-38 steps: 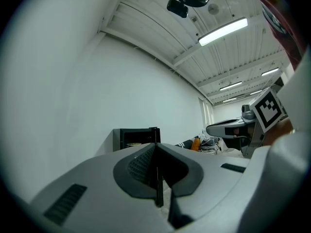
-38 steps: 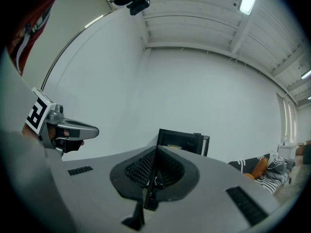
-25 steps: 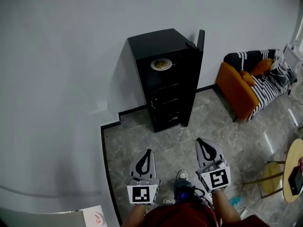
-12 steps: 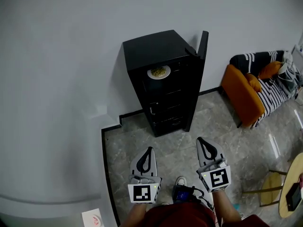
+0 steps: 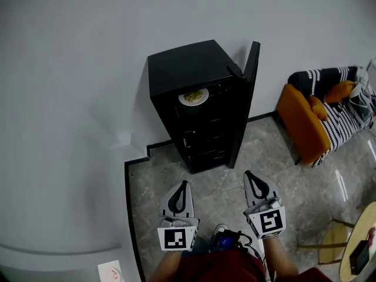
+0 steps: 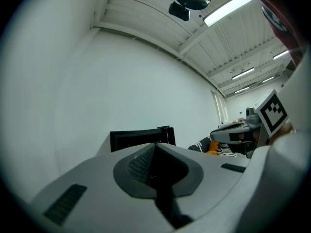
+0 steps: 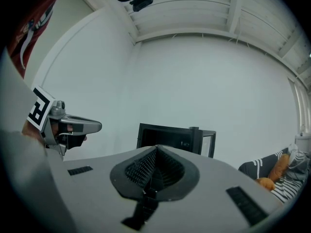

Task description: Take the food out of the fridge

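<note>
A tall black fridge (image 5: 197,101) stands against the white wall, its door (image 5: 245,98) swung open to the right. On its top shelf sits a white plate of yellowish food (image 5: 193,96). Both grippers hang low in the head view, well short of the fridge and above the floor. My left gripper (image 5: 184,185) is shut and empty, and so is my right gripper (image 5: 249,175). The fridge (image 6: 141,137) shows beyond the closed jaws in the left gripper view. In the right gripper view the fridge (image 7: 172,138) appears ahead with its door ajar.
An orange armchair (image 5: 305,119) with a striped blanket and cushion stands right of the fridge. A round wooden table (image 5: 364,239) and a stool (image 5: 329,237) are at the lower right. Grey marble floor (image 5: 217,178) lies between me and the fridge.
The view has shifted: the fridge now sits a little lower and further left in the head view, and the armchair has slid right. Both grippers stay shut in the same place.
</note>
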The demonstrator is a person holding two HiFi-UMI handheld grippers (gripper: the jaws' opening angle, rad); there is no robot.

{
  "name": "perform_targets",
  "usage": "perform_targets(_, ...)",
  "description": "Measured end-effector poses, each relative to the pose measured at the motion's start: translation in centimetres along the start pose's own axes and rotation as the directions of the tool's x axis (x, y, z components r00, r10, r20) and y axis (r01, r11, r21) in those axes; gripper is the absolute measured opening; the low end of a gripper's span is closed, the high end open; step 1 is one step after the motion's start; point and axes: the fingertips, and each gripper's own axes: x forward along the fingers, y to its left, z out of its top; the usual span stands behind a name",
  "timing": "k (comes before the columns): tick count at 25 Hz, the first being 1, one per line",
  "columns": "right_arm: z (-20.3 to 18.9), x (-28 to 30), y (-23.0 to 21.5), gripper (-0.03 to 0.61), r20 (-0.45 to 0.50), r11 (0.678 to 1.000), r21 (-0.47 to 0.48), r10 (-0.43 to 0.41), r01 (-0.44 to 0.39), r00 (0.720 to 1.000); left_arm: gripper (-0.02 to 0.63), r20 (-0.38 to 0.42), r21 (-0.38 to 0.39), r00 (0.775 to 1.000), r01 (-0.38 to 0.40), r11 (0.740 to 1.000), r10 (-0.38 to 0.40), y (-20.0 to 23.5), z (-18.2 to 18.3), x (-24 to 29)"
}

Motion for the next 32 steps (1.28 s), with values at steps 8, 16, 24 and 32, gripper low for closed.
perform_targets(8, -0.3, 3.8, -0.1, 0.021, -0.006, 1.000, -0.001, 0.019, -0.019, 1.000, 0.014, -0.002, -0.008, 1.000, -0.005, 1.000, 0.005, 1.9, -0.5, 2.6)
perform_targets(16, -0.4, 8.8, 0.8, 0.021, -0.035, 0.999, -0.034, 0.006, -0.008, 0.999, 0.015, 0.068, -0.105, 0.998, -0.009, 0.994, 0.016, 6.0, -0.1, 6.2)
perform_targets(24, 0.1, 14.3, 2.2, 0.021, -0.055, 0.998, -0.052, -0.033, 0.030, 0.998, 0.014, 0.077, -0.111, 0.997, 0.034, 0.993, -0.026, 10.8, -0.5, 9.5)
perform_targets(32, 0.1, 17.6, 3.2, 0.021, -0.081, 0.996, -0.054, -0.082, 0.078, 0.993, 0.014, 0.073, -0.120, 0.994, 0.086, 0.989, -0.077, 14.1, -1.0, 11.6)
